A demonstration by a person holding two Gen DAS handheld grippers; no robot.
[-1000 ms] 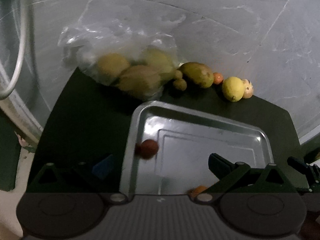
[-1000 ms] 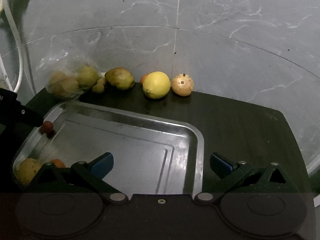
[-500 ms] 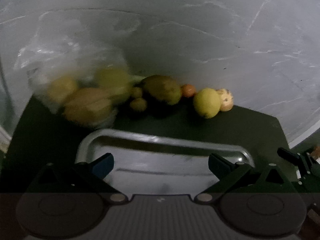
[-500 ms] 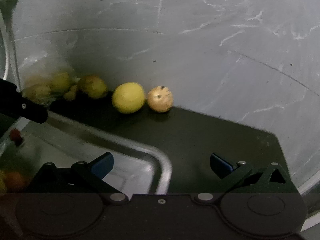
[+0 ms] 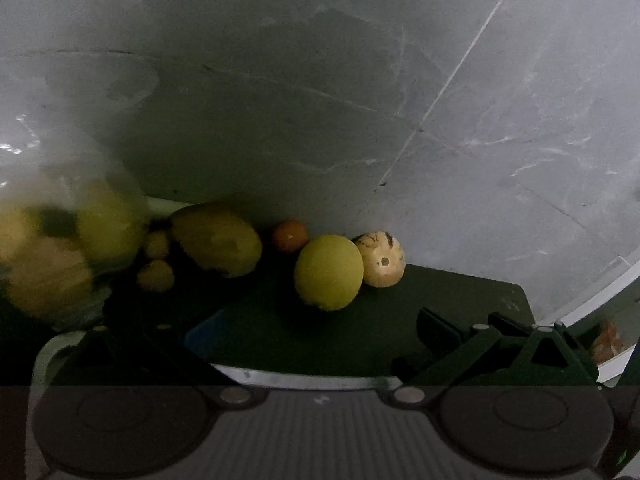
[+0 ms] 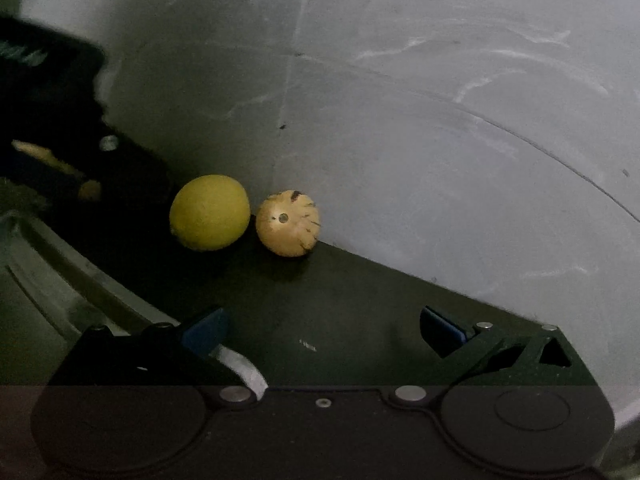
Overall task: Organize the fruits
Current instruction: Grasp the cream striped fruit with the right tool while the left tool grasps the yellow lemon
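At the left of the left wrist view, blurred fruit, seemingly bagged, is seen; a mango (image 5: 218,245) and small orange (image 5: 290,235) follow rightward. The lemon (image 5: 329,272) touches the striped pale fruit (image 5: 380,259) mid-frame by the wall. The left gripper (image 5: 316,332) and right gripper (image 6: 322,330) are both spread and empty. The lemon is best centred between the fingers and closed on gently, then carried to the tray (image 6: 44,280) at lower left.

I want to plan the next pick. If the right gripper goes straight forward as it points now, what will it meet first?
Probably the pale speckled fruit against the wall, near the centre line of the open right gripper. The dark mat between them looks bare. The yellow lemon sits left of that line, so it would likely be missed, though depth is uncertain.
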